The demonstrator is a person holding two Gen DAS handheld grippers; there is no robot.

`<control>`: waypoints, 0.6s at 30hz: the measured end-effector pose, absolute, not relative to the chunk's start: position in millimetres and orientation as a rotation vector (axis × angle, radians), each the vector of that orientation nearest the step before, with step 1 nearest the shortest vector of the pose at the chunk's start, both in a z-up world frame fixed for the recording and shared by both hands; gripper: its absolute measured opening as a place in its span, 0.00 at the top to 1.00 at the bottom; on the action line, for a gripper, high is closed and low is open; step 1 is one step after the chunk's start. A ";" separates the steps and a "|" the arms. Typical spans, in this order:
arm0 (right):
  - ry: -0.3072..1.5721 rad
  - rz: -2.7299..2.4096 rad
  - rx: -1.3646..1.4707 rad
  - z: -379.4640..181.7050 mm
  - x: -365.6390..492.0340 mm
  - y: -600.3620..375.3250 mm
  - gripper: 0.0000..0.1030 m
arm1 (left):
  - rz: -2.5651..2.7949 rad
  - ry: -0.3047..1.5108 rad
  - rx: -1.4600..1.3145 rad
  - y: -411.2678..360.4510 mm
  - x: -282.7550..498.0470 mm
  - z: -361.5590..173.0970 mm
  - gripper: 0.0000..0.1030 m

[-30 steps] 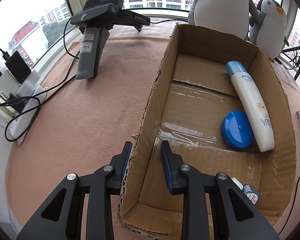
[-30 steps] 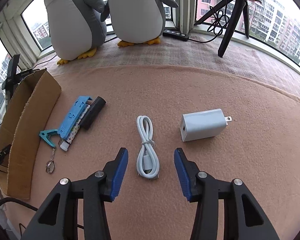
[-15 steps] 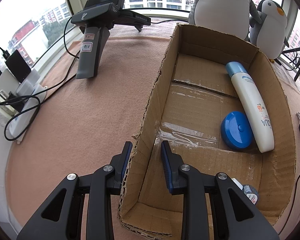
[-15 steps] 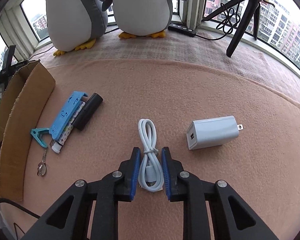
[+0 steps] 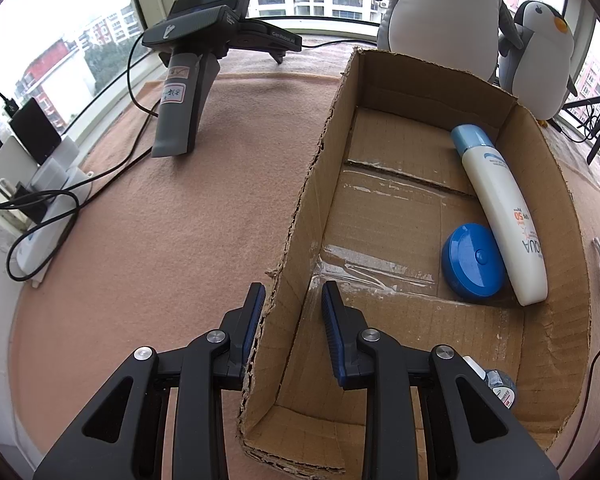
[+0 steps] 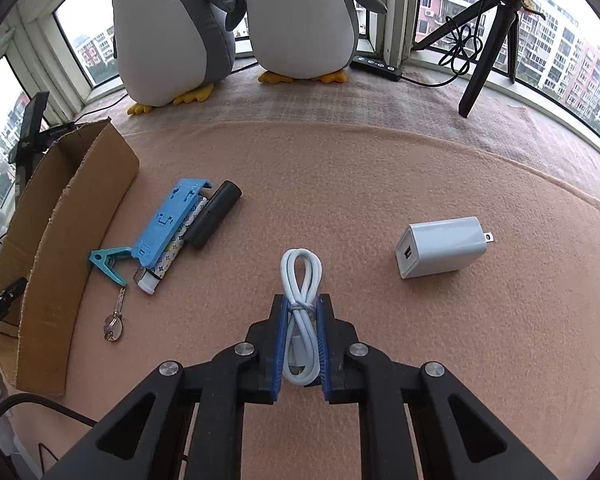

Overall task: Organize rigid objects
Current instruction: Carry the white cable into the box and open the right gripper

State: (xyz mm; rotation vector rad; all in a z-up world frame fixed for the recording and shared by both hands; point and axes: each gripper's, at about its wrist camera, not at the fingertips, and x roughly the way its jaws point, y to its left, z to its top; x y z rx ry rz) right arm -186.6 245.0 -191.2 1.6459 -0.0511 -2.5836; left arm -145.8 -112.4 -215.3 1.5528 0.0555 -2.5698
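Observation:
My right gripper (image 6: pixel 302 304) is shut on a coiled white cable (image 6: pixel 301 280) that lies on the pink cloth. A white charger (image 6: pixel 440 246) lies to its right. To its left lie a blue holder (image 6: pixel 168 220), a black cylinder (image 6: pixel 214 214), a patterned lighter (image 6: pixel 160 270), a teal clip (image 6: pixel 108 262) and a small key (image 6: pixel 114 322). My left gripper (image 5: pixel 292 300) straddles the left wall of the cardboard box (image 5: pixel 300 208), its jaws a little apart. The box holds a white sunscreen bottle (image 5: pixel 500 208), a blue round lid (image 5: pixel 474 260) and a small bottle (image 5: pixel 498 386).
Two plush penguins (image 6: pixel 296 20) stand at the back by the windows. A tripod (image 6: pixel 488 40) and a power strip (image 6: pixel 376 66) are at the back right. A grey handheld device (image 5: pixel 188 92) and chargers with cables (image 5: pixel 32 184) sit left of the box.
My right gripper moved forward over the white cable and closed on it. My left gripper stayed still on the box wall.

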 end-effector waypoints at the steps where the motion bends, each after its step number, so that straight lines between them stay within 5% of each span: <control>1: -0.056 -2.589 1.645 -191.4 -185.0 245.7 0.88 | -2.570 0.054 1.554 -111.8 -146.4 -215.2 0.74; 18: -0.081 -2.550 1.362 -117.1 -180.6 181.7 0.88 | -2.569 0.059 1.554 -110.3 -146.8 -214.3 0.74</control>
